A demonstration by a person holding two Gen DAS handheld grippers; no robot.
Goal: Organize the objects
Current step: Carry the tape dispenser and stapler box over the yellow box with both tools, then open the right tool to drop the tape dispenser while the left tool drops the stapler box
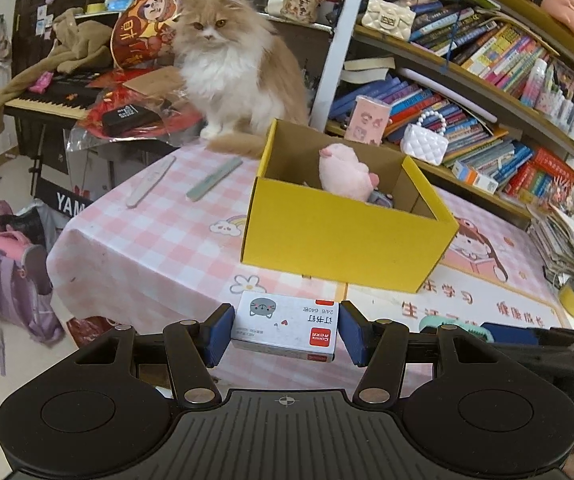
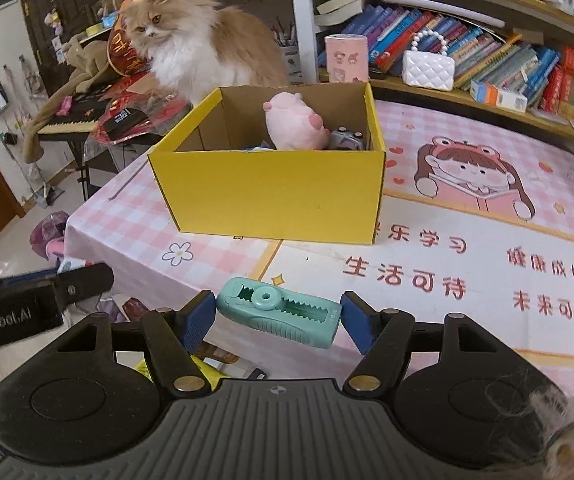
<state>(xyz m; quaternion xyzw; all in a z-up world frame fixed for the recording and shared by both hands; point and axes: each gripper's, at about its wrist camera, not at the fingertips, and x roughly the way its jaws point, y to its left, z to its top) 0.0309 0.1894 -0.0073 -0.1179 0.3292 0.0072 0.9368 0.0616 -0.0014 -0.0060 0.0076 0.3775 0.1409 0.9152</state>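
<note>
- the left gripper (image 1: 286, 333) is clamped on a small white cardboard staple box with a grey cat face and red corner label (image 1: 285, 328); its blue pads press both short ends, and the box hangs clear above the near edge of the table.
- the right gripper (image 2: 277, 314) is clamped on a mint-green plastic gadget with a round knob and toothed slot (image 2: 281, 311), one pad at each end, lifted off the tabletop.
- the open yellow cardboard box with a plain brown inside (image 2: 271, 196) stands ahead of both grippers on the pink checked tablecloth with cartoon prints (image 2: 467, 216). a pink plush toy (image 2: 295, 124) and a few small items already lie in it.
- judging by this, the step in hand is the carry: both items are picked up, neither is over the box yet.
- the next move calls for bringing each gripper forward over the near wall of the box, then spreading the pads so the item drops inside, beside the plush rather than on the rim.
- a fluffy ginger and white cat (image 1: 227, 64) sits on the table just behind the box; it could reach in or nudge things, so the drop is best kept low.
- two long flat nail files, one pale and one grey-green (image 1: 214, 179), lie on the cloth left of the box, not yet collected.
</note>
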